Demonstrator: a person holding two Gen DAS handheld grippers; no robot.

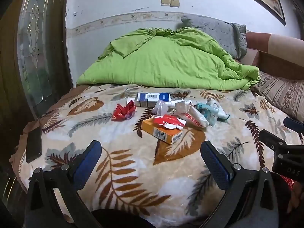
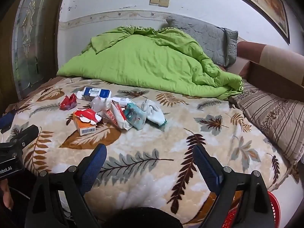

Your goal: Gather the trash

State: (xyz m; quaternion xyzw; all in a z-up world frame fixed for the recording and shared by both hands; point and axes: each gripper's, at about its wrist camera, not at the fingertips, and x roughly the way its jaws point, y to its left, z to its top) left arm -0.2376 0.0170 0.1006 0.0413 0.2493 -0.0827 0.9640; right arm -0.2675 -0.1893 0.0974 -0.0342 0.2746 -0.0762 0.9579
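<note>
A heap of trash lies on a leaf-patterned blanket (image 1: 133, 171) on a bed. It holds an orange box (image 1: 161, 132) (image 2: 85, 126) with a torn red-and-white pack on top, a blue-and-white box (image 1: 152, 98) (image 2: 96, 93), a crumpled red wrapper (image 1: 123, 111) (image 2: 68, 101), white wrappers (image 1: 191, 116) (image 2: 115, 116) and teal packets (image 1: 206, 112) (image 2: 135, 116). My left gripper (image 1: 151, 148) hovers open just short of the orange box, with nothing between its fingers. My right gripper (image 2: 150, 152) stands open and empty over bare blanket, to the right of the heap.
A green quilt (image 1: 167, 60) is bunched behind the trash, with a grey pillow (image 1: 218, 30) and a striped pillow (image 2: 275, 117) to the right. A cardboard box (image 2: 275, 79) sits at far right. A red basket (image 2: 273, 209) shows at the bed's near edge. A glass-panelled door (image 1: 32, 47) stands on the left.
</note>
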